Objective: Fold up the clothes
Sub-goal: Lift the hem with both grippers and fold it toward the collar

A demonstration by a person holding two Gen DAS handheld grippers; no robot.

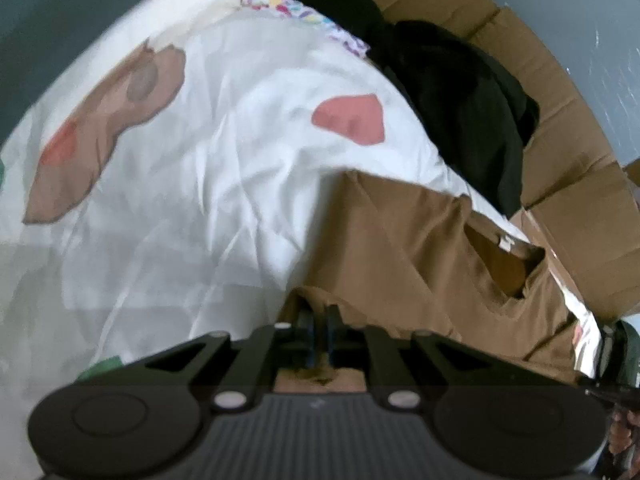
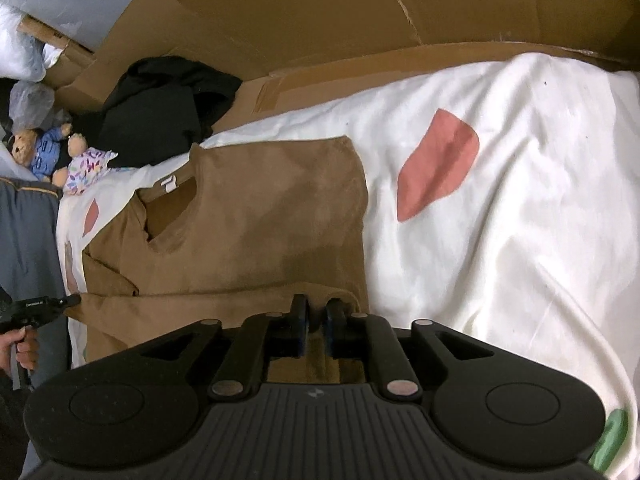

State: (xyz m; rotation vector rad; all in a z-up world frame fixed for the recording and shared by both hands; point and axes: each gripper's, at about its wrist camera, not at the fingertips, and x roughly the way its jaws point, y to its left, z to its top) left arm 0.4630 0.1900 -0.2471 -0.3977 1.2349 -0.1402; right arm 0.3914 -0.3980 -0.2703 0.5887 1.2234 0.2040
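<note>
A brown T-shirt (image 2: 256,216) lies on the white bedsheet (image 2: 520,220), neck hole toward the left in the right wrist view; its near part is folded over. My right gripper (image 2: 316,320) is shut on the shirt's near edge. In the left wrist view the same brown shirt (image 1: 400,248) lies at the right, and my left gripper (image 1: 320,320) is shut on its edge. The left gripper also shows in the right wrist view (image 2: 68,302) at the shirt's left corner.
A black garment (image 2: 160,108) is piled beyond the shirt against flattened cardboard (image 2: 320,12). Two stuffed toys (image 2: 52,152) lie at the far left. The sheet has pink and brown printed shapes (image 2: 436,164). The black garment (image 1: 460,108) also lies beyond the shirt in the left wrist view.
</note>
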